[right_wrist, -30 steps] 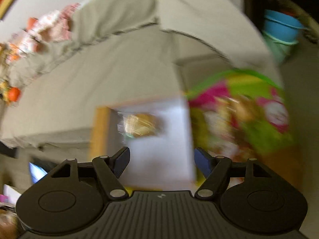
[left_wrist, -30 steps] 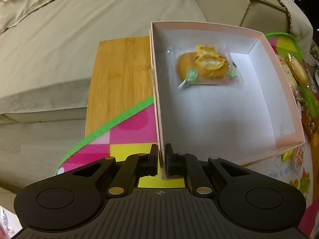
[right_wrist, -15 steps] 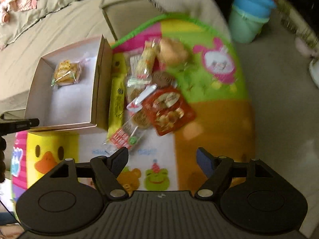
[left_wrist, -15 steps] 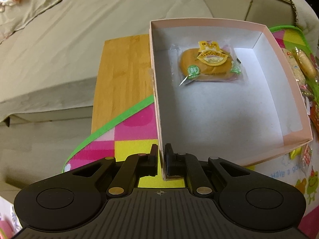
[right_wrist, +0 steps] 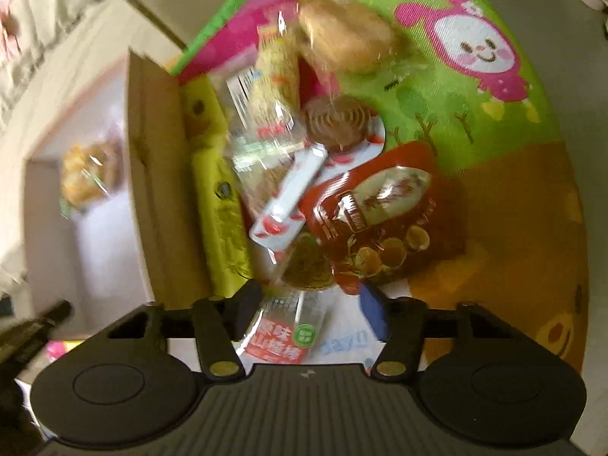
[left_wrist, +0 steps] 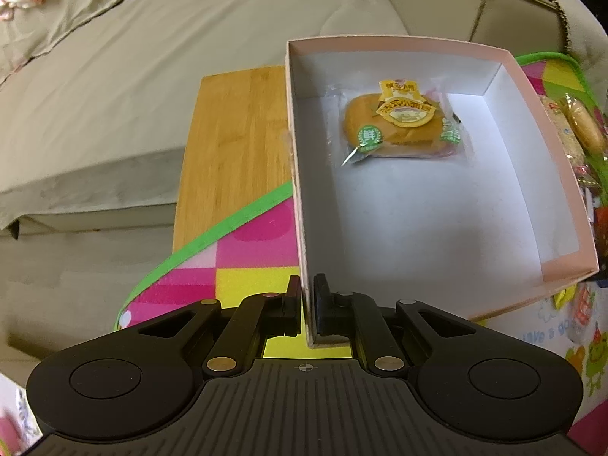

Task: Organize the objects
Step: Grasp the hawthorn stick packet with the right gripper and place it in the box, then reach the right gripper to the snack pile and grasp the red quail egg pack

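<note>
Item one, at my left: pink box (left_wrist: 547, 159), thin card, light and easily crushed; my left gripper (left_wrist: 307, 298) has its jaws pinched on the near left wall, which I judge the right hold for steadying it. Inside, toward 12 o'clock, lies one wrapped bun (left_wrist: 395, 123), soft, in slick film. Beyond the box at 10 o'clock sit a bamboo board (left_wrist: 235, 144) and a grey sofa cushion (left_wrist: 152, 57); neither obstructs. Item two, at my right: the snack pile on the play mat (right_wrist: 505, 174), just beside the box's right wall. My right gripper (right_wrist: 309, 300) hangs with jaws spread wide, holding nothing, over a red-labelled stick pack (right_wrist: 283, 336) lying between the fingers; light, crinkly, likely slippery, so I would pinch it across its middle. At 12 o'clock a white sachet (right_wrist: 288, 197) and a red pouch (right_wrist: 383, 216) overlap and crowd it; a clear-wrapped pastry (right_wrist: 345, 34) lies farthest. The right view is blurred.
</note>
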The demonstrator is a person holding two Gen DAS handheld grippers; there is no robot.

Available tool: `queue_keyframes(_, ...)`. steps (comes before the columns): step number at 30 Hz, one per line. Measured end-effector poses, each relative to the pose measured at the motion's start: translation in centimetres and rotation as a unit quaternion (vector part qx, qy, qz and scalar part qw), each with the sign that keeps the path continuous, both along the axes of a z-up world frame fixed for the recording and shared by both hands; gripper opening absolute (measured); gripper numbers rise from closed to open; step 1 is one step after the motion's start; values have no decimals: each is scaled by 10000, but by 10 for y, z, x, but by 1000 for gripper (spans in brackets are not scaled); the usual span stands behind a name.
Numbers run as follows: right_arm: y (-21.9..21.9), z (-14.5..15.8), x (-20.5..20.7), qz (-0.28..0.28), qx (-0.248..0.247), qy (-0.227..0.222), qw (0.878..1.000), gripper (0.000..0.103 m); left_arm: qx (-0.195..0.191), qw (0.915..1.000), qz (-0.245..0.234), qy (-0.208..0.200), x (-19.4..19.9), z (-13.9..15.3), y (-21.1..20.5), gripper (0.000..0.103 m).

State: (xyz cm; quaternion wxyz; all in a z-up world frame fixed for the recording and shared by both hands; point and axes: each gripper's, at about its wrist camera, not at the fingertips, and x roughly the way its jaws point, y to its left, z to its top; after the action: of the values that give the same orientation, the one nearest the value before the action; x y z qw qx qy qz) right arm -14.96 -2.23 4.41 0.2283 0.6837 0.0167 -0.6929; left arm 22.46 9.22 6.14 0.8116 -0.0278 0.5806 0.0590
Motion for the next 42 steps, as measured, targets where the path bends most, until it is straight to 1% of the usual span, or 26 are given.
queue_keyframes(1, -1, -1, 2, 133, 61, 73, 9999, 50, -20, 10000, -7, -1, 0, 0, 1, 9)
queue_keyframes(2, -2, 1, 7, 310, 107, 174, 9993, 42, -41, 10000, -6, -3, 0, -1, 1, 9)
queue_keyframes(3, -1, 2, 11, 489, 171, 237, 9984, 38, -49, 10000, -1, -12, 0, -1, 1, 9)
queue_keyframes(4, 1, 1, 16, 612, 229, 248, 9976, 38, -51, 10000, 4, -17, 0, -1, 1, 9)
queue_keyframes(6, 13, 2, 24, 658, 237, 201, 9973, 37, -53, 10000, -4, -17, 0, -2, 1, 9)
queue_keyframes(8, 27, 2, 32, 549, 221, 90, 9982, 34, -54, 10000, -46, -5, 0, -2, 0, 9)
queue_keyframes(12, 54, 4, 55, 333, 195, -57, 9992, 32, -72, 9998, -164, 31, 0, -2, 0, 9)
queue_keyframes(15, 63, 16, 72, 322, 220, -139, 9991, 32, -107, 9997, -180, 99, 0, -2, 1, 9)
queue_keyframes(19, 68, 54, 94, 491, 39, -102, 9987, 32, -190, 9994, -238, 146, 0, -2, 2, 9)
queue_keyframes(21, 68, 83, 101, 631, -132, 8, 9979, 32, -276, 9990, -306, 180, 0, -1, 4, 10)
queue_keyframes(23, 61, 113, 111, 845, -267, 285, 9957, 32, -330, 9987, -349, 192, -1, -2, 5, 10)
queue_keyframes(26, 39, 157, 124, 1251, -436, 837, 9876, 32, -376, 9983, -394, 186, 0, -2, 7, 11)
queue_keyframes(29, 8, 186, 127, 1500, -756, 1200, 9785, 32, -425, 9979, -464, 147, -2, -2, 8, 12)
queue_keyframes(31, -19, 203, 122, 1560, -1144, 1339, 9719, 32, -438, 9977, -498, 138, -3, -2, 9, 12)
queue_keyframes(33, -47, 214, 116, 1504, -1564, 1363, 9666, 34, -423, 9974, -560, 138, -4, -2, 11, 12)
queue_keyframes(34, -59, 215, 112, 1426, -1713, 1312, 9660, 35, -416, 9974, -579, 143, -4, -2, 11, 12)
queue_keyframes(35, -71, 214, 107, 1324, -1794, 1284, 9663, 41, -408, 9973, -595, 149, -4, -2, 12, 11)
queue_keyframes(37, -87, 214, 101, 1234, -1810, 1349, 9663, 42, -389, 9972, -608, 169, -4, -1, 13, 11)
queue_keyframes(38, -89, 215, 99, 1225, -1827, 1370, 9658, 43, -389, 9972, -613, 174, -4, -1, 13, 11)
queue_keyframes(40, -84, 214, 96, 1186, -1888, 1353, 9654, 48, -402, 9974, -579, 178, -4, -2, 14, 11)
queue_keyframes(41, -77, 211, 94, 1179, -1880, 1351, 9657, 55, -405, 9975, -543, 185, -3, -3, 14, 11)
queue_keyframes(42, -69, 211, 94, 1181, -1809, 1381, 9666, 59, -413, 9975, -537, 189, -3, -3, 14, 10)
